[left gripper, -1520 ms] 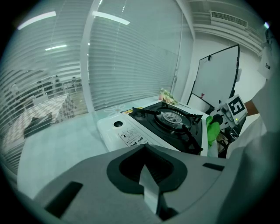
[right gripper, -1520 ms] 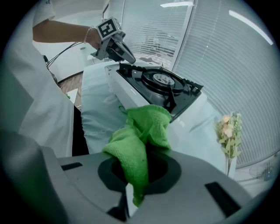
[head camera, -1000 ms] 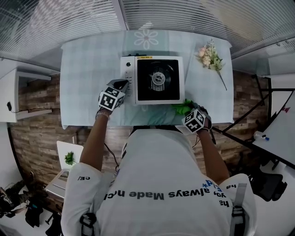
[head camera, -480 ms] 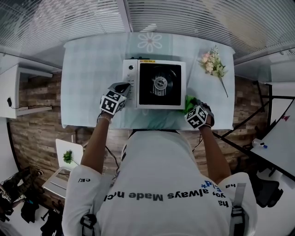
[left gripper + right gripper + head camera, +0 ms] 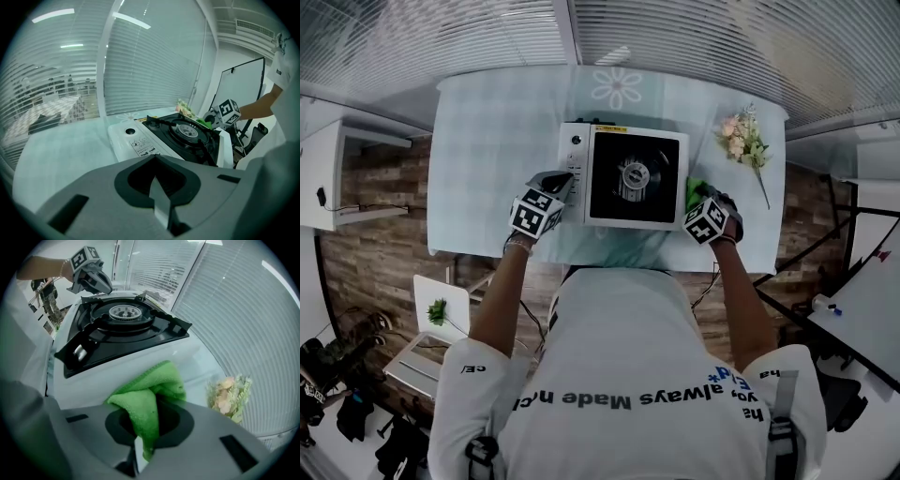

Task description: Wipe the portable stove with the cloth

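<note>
The white portable stove [image 5: 623, 176] with a black burner top sits mid-table; it also fills the left gripper view as the stove [image 5: 159, 136] and the right gripper view as the stove [image 5: 112, 333]. My right gripper [image 5: 701, 202] is shut on the green cloth [image 5: 147, 397], which lies against the stove's right side wall; the cloth [image 5: 695, 192] shows as a green patch there. My left gripper [image 5: 555, 184] rests shut and empty at the stove's left edge, beside the control panel [image 5: 140, 145].
A pale checked tablecloth [image 5: 487, 159] covers the table. A small dried flower bunch [image 5: 742, 141] lies right of the stove, seen as the bouquet [image 5: 227, 397] close to the cloth. Blinds run behind the table.
My right gripper has carried the cloth from the stove's front right corner up along its right side. The left gripper has stayed at the stove's left edge.
</note>
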The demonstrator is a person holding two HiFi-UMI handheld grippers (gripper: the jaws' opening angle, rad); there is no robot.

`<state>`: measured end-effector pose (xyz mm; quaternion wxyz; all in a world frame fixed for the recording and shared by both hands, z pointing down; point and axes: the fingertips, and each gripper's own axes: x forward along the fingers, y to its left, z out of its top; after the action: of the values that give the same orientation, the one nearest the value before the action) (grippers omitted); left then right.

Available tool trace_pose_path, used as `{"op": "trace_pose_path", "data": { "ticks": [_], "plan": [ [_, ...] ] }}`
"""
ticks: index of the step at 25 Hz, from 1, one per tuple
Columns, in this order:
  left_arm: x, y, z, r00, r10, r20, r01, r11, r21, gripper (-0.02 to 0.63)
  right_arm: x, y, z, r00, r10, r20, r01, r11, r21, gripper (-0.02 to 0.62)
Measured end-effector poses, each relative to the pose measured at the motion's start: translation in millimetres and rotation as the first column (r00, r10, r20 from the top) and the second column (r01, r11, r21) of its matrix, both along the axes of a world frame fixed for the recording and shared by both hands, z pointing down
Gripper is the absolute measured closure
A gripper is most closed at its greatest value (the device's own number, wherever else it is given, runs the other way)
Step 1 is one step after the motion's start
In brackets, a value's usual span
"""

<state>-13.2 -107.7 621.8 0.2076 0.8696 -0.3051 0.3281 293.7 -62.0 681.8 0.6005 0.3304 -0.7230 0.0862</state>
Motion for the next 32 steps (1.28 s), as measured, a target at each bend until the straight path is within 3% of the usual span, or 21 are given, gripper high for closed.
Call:
{"op": "trace_pose_path", "data": {
  "ticks": [20,32],
  "plan": [
    [-0.6,-1.7,-1.9,0.998,-0.039,-0.056,0.038,0.999,-0.022,0.595,14.6,-126.8,-13.5,0.995,-0.048,-0.087,0.054,0.996,0.075,0.569],
    [-1.5,-2.2,-0.2,0.994,-0.054,-0.092,0.051,0.998,-0.03,0.595,15.7,-173.6,-12.5,0.984,-0.139,-0.11,0.145,0.988,0.053,0.569]
  ]
}}
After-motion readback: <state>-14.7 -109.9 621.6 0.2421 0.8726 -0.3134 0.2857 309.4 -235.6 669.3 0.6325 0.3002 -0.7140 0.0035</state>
